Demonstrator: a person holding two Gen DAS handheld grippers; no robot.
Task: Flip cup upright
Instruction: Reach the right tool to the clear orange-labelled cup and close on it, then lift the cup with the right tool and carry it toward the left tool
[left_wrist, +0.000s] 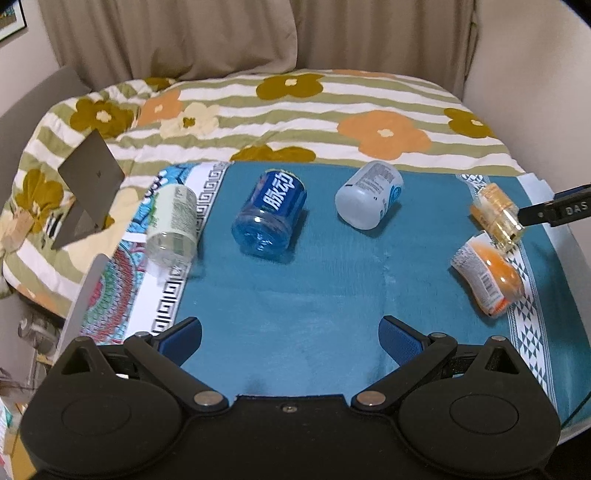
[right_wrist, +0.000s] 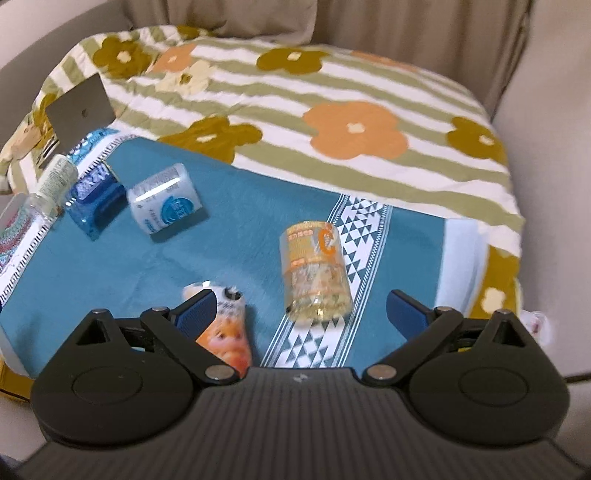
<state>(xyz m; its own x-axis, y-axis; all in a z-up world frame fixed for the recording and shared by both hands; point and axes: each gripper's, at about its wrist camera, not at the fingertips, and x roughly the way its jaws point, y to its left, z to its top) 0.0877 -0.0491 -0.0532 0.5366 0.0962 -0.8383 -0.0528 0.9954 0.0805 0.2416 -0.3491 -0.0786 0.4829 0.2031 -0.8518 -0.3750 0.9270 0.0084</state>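
Several cut-bottle cups lie on their sides on a teal cloth. From the left: a pale green one, a blue one, a white one, a clear yellow-orange one and an orange one. My left gripper is open and empty, short of the blue cup. My right gripper is open, with the yellow-orange cup lying just ahead between its fingers, untouched. The orange cup lies by its left finger. A right fingertip shows beside the yellow-orange cup in the left wrist view.
The cloth lies on a bed with a striped flower quilt. A grey laptop-like stand sits at the left. A patterned mat borders the cloth on the left. Beige curtains hang behind.
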